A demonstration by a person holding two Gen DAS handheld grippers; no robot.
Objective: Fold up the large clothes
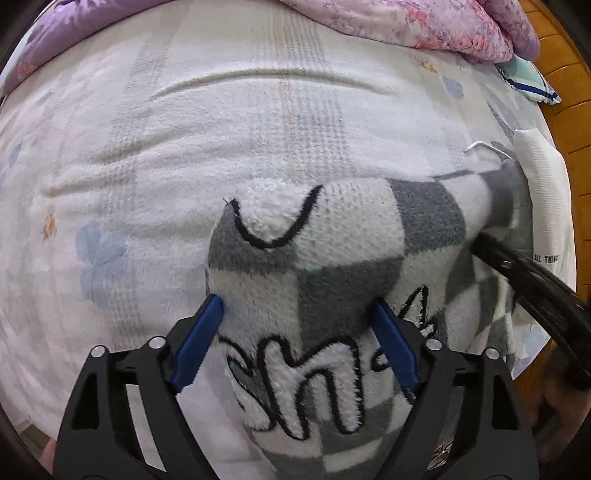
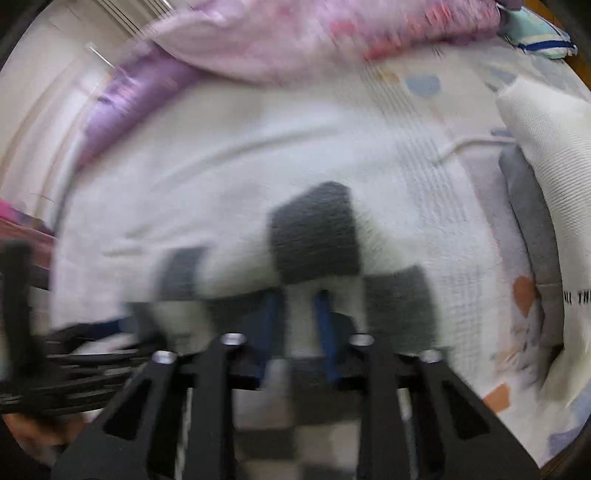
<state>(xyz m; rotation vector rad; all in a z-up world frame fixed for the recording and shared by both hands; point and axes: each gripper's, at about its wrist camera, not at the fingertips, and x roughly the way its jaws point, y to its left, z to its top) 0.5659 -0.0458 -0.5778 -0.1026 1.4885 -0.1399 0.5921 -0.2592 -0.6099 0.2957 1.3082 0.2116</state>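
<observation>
Fuzzy grey-and-white checked fabric fills the space directly ahead of the left hand-held gripper [image 1: 297,314]: this is the checkered garment [image 1: 332,258], with black-outlined white lettering across it. Its bunched fold rises between the two blue fingers [image 1: 199,339], which stand wide apart on either side of the cloth with their tips against it, spread rather than pinching. To the left of this hand-held gripper lies the pale bed cover [image 1: 147,147], printed with faint blue flowers and creased in long ridges. Beyond it, at the far edge, sits a pink floral quilt [image 1: 424,26]. To the right, the garment trails toward a white hanger hook [image 1: 484,147] and a folded white cloth [image 1: 543,206] with small black print, near the wooden floor [image 1: 569,110].

From the right wrist view, heavily blurred, the right hand-held gripper [image 2: 297,295] has its blue fingers drawn close together with a strip of the same checkered garment [image 2: 314,229] pinched between them. Left of it the other tool's black frame is visible; to its right lie the white cloth [image 2: 546,147] and a grey garment [image 2: 532,221] beside it on the bed cover [image 2: 221,166].
</observation>
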